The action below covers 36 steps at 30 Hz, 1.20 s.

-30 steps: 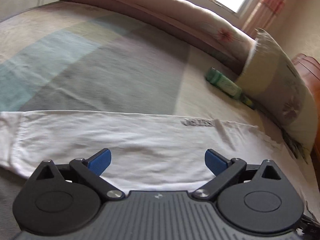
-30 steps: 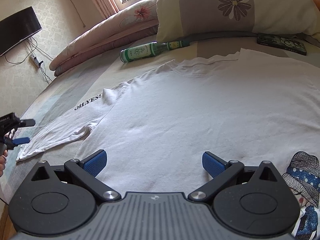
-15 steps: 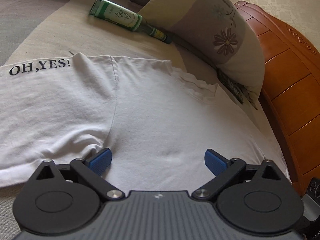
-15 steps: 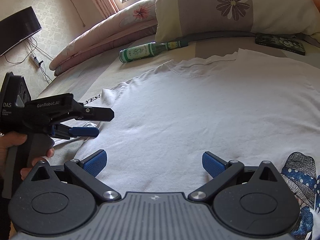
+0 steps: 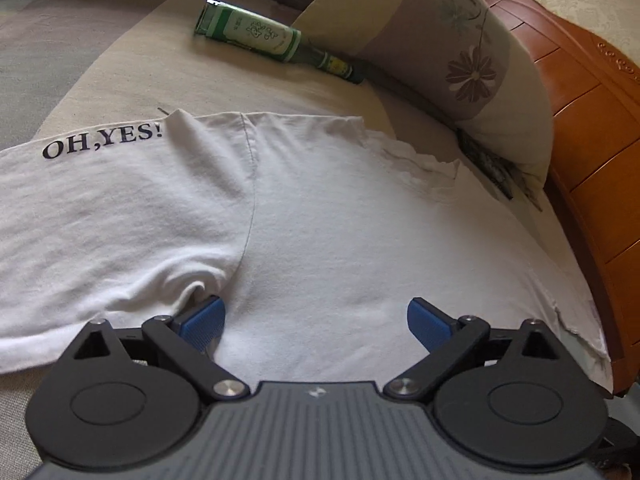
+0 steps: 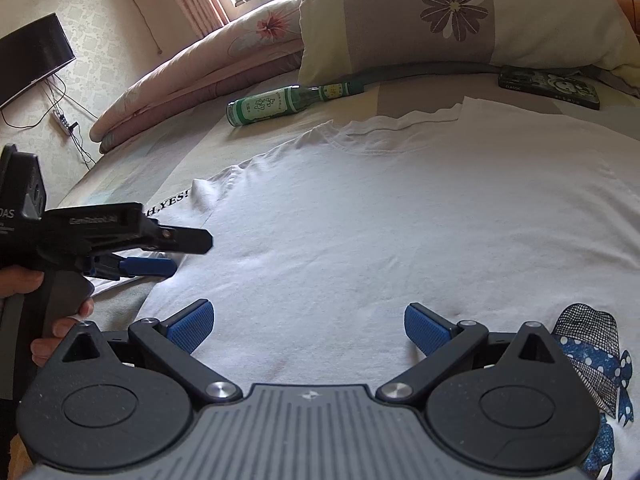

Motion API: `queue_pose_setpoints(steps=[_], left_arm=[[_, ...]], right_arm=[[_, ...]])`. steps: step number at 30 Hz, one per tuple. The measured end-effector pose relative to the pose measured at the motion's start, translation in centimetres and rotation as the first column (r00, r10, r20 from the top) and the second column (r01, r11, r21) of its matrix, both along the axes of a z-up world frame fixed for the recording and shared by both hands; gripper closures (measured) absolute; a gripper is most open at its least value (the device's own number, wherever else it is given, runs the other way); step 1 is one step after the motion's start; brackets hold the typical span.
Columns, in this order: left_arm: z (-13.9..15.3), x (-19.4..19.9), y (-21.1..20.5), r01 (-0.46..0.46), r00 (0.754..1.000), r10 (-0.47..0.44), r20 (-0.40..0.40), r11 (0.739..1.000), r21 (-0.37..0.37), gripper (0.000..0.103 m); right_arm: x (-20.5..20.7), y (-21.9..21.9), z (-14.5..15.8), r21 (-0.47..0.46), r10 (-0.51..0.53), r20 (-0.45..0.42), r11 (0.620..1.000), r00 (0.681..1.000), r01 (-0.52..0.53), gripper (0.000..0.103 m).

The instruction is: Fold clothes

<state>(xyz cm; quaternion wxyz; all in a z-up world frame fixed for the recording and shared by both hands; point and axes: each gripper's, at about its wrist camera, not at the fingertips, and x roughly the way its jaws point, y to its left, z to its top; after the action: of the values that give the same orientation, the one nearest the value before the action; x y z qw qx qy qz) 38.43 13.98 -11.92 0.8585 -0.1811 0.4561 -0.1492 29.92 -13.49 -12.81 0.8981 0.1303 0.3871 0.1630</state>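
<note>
Beneath both spread-wide tools, left tool (image 5: 316, 322) and right tool (image 6: 308, 326), lies the white T-shirt (image 6: 380, 232).

Each handheld black plastic gripper, the left (image 5: 316, 322) and the right (image 6: 306, 322), has ribbed grey housing, round black pivot discs, silver screws and textured blue pads (image 6: 424, 328).

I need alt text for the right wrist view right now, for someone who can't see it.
A white cotton T-shirt lies spread flat on a bed, with the open right gripper low over its chest. At left, a hand holds the open left gripper at the sleeve printed "YES!". Beyond lie a green glass bottle and a floral pillow.
</note>
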Motion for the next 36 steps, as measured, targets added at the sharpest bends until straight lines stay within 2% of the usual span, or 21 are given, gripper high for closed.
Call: queue_pose_setpoints(steps=[4, 7, 8, 14, 20, 23, 26, 30, 34, 36], left_arm=[[2.9, 1.8, 0.3, -0.023, 0.997, 0.023, 0.074, 1.0, 0.004, 0.005], [3.0, 4.9, 0.5, -0.047, 0.996, 0.051, 0.078, 0.998, -0.05, 0.005], [2.7, 5.9, 0.5, -0.061, 0.995, 0.065, 0.075, 0.997, -0.048, 0.005], [-0.7, 9.8, 1.6, -0.182, 0.982, 0.179, 0.059, 0.982, 0.058, 0.006], [1.4, 9.7, 1.9, -0.234, 0.969, 0.223, 0.11, 0.967, 0.099, 0.007], [3.3, 8.3, 0.1, -0.146, 0.983, 0.136, 0.121, 0.986, 0.085, 0.006], [4.0, 7.4, -2.3, -0.025, 0.996, 0.021, 0.084, 0.999, 0.047, 0.005], [2.2, 7.3, -5.2, 0.058, 0.998, -0.059, 0.023, 0.996, 0.068, 0.005], [-0.4, 8.2, -6.0, 0.039, 0.999, -0.036, -0.031, 0.995, 0.092, 0.005], [-0.7, 8.7, -5.7, 0.005, 1.0, -0.004, -0.005, 0.997, 0.078, 0.005]], right_arm=[[0.1, -0.5, 0.0, 0.026, -0.008, -0.011, 1.0, 1.0, 0.008, 0.0], [0.2, -0.5, -0.2, 0.037, -0.007, -0.023, 0.999, 1.0, 0.007, 0.0], [0.2, -0.5, -0.2, 0.036, -0.007, -0.024, 0.999, 1.0, 0.008, 0.0], [0.3, -0.6, -0.3, 0.036, -0.006, -0.036, 0.999, 0.999, 0.007, 0.0], [0.4, -0.9, -0.3, 0.037, -0.017, -0.035, 0.999, 0.999, 0.018, 0.0], [0.3, -1.0, -0.3, 0.045, -0.019, -0.035, 0.999, 0.999, 0.021, 0.0], [0.2, -1.0, -0.3, 0.046, -0.02, -0.034, 0.999, 0.999, 0.021, 0.0], [0.1, -1.3, -0.4, 0.037, -0.024, -0.034, 0.999, 0.999, 0.025, 0.0], [0.1, -1.8, -0.4, 0.035, -0.027, -0.032, 0.999, 0.999, 0.028, 0.0], [0.0, -2.0, -0.3, 0.032, -0.027, -0.031, 0.999, 0.999, 0.028, 0.0]])
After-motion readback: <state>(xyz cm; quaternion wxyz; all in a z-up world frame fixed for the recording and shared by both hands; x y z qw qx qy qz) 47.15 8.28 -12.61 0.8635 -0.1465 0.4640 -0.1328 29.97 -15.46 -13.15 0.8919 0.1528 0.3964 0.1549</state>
